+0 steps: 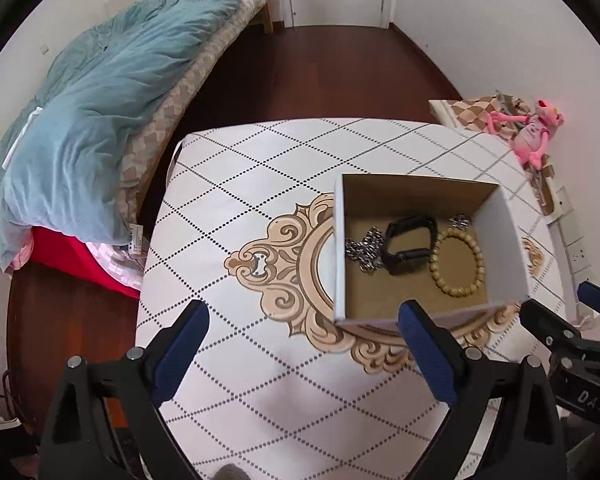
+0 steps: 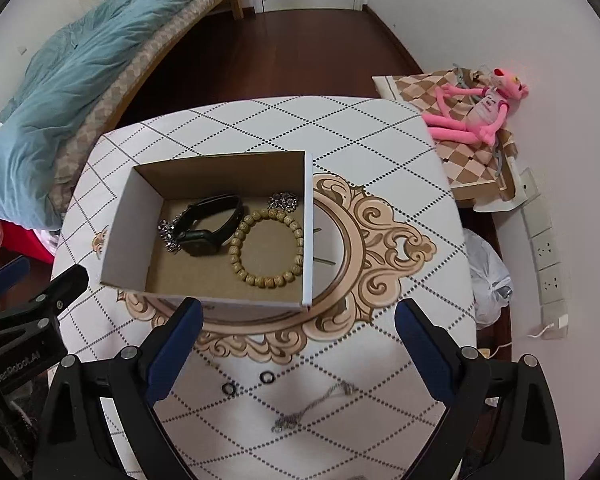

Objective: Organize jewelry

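Both my grippers, left (image 1: 302, 354) and right (image 2: 298, 350), hang released over the table (image 2: 364, 136), holding nothing. The box (image 2: 308, 232) holds a watch (image 2: 210, 230), bead bracelet (image 2: 266, 246) and chains. Near my right fingers: a thin chain (image 2: 314, 406) and two small rings (image 2: 228, 388).

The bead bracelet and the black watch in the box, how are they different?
The bead bracelet is tan, made of many round beads, and lies flat in an open ring. The black watch is dark and smooth, a flat strap with a screen, and its loop stands on edge, squashed long. The bracelet lies free; the watch rests against a silver chain. Both are wrist loops inside the cardboard box.
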